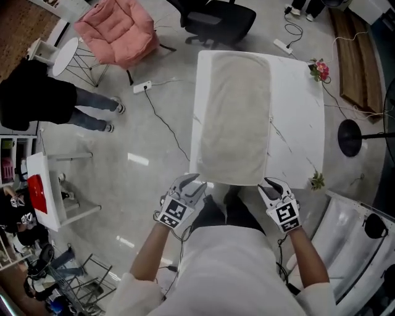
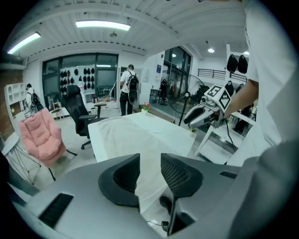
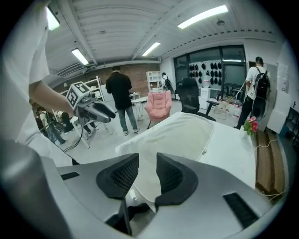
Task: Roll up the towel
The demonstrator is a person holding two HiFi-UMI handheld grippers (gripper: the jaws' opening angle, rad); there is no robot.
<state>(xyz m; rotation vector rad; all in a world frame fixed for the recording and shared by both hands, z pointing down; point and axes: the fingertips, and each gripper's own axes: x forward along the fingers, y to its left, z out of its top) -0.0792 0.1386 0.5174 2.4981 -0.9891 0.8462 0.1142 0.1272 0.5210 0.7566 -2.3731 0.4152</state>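
A beige towel (image 1: 237, 111) lies spread flat lengthwise on the white table (image 1: 296, 123), its near edge hanging slightly over the table's front. My left gripper (image 1: 196, 181) hovers just short of the towel's near left corner, jaws open and empty. My right gripper (image 1: 270, 183) is by the near right corner, also open and empty. In the left gripper view the towel (image 2: 135, 135) shows through the gap of the left gripper (image 2: 149, 161), with the right gripper (image 2: 201, 114) to the side. In the right gripper view the towel (image 3: 182, 135) hangs beyond the right gripper (image 3: 147, 161).
A pink chair (image 1: 117, 28) and a black office chair (image 1: 219, 18) stand beyond the table. Flowers (image 1: 320, 69) sit at its far right corner, a small plant (image 1: 317, 180) at its near right. A person in black (image 1: 37, 102) stands left. Cables and a power strip (image 1: 142, 87) lie on the floor.
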